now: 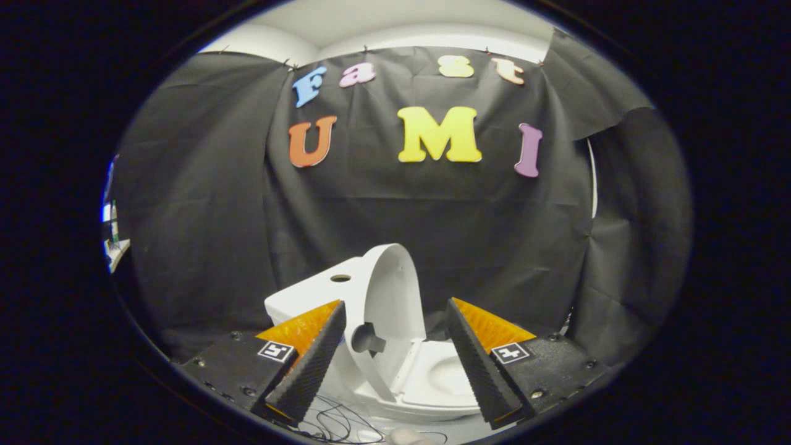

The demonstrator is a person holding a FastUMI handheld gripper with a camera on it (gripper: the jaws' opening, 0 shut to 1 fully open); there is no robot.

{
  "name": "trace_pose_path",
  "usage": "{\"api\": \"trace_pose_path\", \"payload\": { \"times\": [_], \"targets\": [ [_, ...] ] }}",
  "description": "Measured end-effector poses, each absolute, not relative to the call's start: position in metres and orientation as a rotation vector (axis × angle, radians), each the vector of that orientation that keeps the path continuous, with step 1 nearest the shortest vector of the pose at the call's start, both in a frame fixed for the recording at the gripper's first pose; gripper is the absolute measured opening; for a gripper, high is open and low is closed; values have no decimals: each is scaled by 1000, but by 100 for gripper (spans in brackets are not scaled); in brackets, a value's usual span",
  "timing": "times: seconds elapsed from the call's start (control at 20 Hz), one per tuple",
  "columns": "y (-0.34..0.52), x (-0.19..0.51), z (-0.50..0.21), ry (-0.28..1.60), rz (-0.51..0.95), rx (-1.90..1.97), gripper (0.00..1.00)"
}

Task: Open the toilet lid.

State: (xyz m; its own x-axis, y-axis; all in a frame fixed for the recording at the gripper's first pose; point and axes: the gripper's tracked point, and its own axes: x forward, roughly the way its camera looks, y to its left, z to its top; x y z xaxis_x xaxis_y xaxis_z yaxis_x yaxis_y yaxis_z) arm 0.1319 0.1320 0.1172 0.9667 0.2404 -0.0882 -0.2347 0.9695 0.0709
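No word, brand or number can be read on the toilet or its tank. The only signs are two small square black-and-white coded markers, one on the gripper's left finger block and one on the right, and their patterns spell nothing legible. The fingers that carry them stand wide apart, pressing on nothing, with the upright lid between and just beyond them.

The raised toilet lid stands in the gap between the spread, empty fingers.
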Motion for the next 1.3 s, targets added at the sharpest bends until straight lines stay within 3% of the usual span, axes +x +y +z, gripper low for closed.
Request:
{"api": "trace_pose_path", "payload": {
  "times": [0.25,0.75,1.3],
  "targets": [
    [56,91,123,11,172,98,100],
    [-64,21,30,56,-14,115,100],
    [-100,-17,-16,103,-93,119,100]
  ]
}}
